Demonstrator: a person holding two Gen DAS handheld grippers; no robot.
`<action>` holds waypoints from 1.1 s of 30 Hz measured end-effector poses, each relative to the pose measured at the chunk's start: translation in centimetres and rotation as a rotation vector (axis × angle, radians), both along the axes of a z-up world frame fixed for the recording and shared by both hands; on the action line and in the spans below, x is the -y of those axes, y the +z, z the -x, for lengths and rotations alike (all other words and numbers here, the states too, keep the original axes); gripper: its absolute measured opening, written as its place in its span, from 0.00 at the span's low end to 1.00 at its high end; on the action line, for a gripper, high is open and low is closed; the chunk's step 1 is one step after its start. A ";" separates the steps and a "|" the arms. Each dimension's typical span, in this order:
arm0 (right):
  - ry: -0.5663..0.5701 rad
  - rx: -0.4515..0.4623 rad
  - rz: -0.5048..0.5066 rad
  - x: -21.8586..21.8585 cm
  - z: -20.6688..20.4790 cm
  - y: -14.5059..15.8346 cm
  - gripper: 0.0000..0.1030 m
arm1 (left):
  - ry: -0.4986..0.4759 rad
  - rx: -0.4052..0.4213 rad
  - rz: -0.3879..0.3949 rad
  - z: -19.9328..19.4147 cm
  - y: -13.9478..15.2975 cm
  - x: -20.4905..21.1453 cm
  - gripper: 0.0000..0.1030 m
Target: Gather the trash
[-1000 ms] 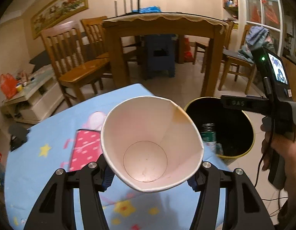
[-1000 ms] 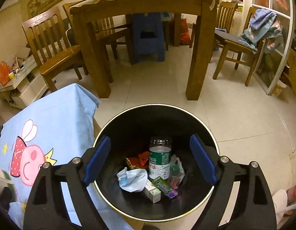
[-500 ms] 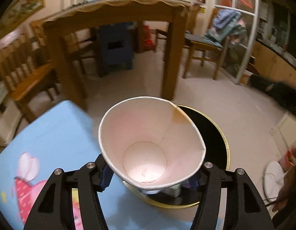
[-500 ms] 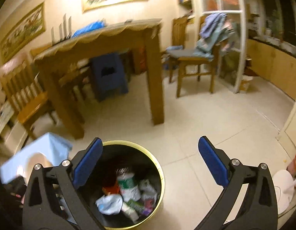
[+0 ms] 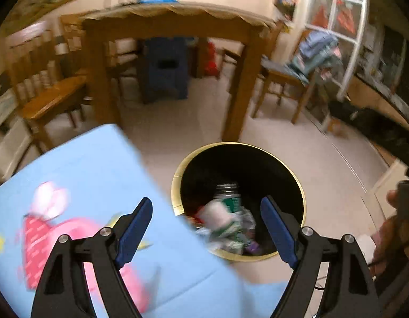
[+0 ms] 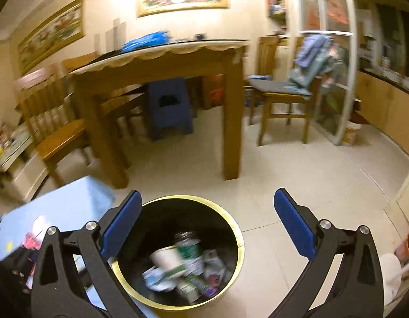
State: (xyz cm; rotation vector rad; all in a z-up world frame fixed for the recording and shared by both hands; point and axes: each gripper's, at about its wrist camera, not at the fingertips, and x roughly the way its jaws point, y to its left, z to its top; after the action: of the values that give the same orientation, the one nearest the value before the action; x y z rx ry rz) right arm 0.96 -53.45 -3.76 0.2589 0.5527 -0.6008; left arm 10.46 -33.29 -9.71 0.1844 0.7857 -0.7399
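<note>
A black round bin with a gold rim (image 5: 301, 198) (image 6: 240, 235) stands on the floor beside the low table. Inside lie a white paper cup (image 5: 215, 213) (image 6: 166, 258), a green-labelled bottle (image 5: 229, 198) (image 6: 190, 251) and several wrappers. My left gripper (image 5: 207, 228) hangs above the bin's near left edge, its jaws opening with nothing between them. My right gripper (image 6: 207, 222) is high over the bin, open and empty. Both views are blurred by motion.
A low table with a light blue cartoon cloth (image 5: 72, 185) (image 6: 58, 206) sits left of the bin. Behind it are a wooden dining table (image 6: 162, 61), wooden chairs (image 6: 56, 122), a blue stool (image 6: 168, 111) and a chair with clothes (image 6: 305, 79). A hand (image 5: 392, 235) shows at right.
The paper cup has left my left gripper and now lies in the bin; those jaws have spread wider. My right gripper has risen and tilted up, its jaws wider too.
</note>
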 end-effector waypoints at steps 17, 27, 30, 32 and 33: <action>0.474 -0.007 -0.030 -24.9 -1.1 6.1 0.96 | 0.535 0.248 -0.110 6.2 10.2 -23.5 0.94; 0.519 0.037 0.061 -30.1 2.5 11.6 0.96 | 0.582 0.311 -0.014 9.8 14.7 -27.6 0.94; 0.523 0.045 0.064 -30.4 3.4 11.9 0.96 | 0.596 0.294 0.009 9.9 14.9 -28.2 0.94; 0.527 0.045 0.065 -30.5 3.8 11.8 0.96 | 0.604 0.301 0.002 10.0 14.9 -28.1 0.94; 0.527 0.047 0.065 -30.5 4.0 11.7 0.96 | 0.602 0.300 0.001 10.0 14.8 -28.0 0.94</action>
State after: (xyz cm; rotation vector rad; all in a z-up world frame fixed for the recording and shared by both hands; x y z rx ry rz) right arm -3.09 -22.99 7.98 0.0585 0.5274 -0.1012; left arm 0.45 -5.25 5.13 0.0477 0.5117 -0.1356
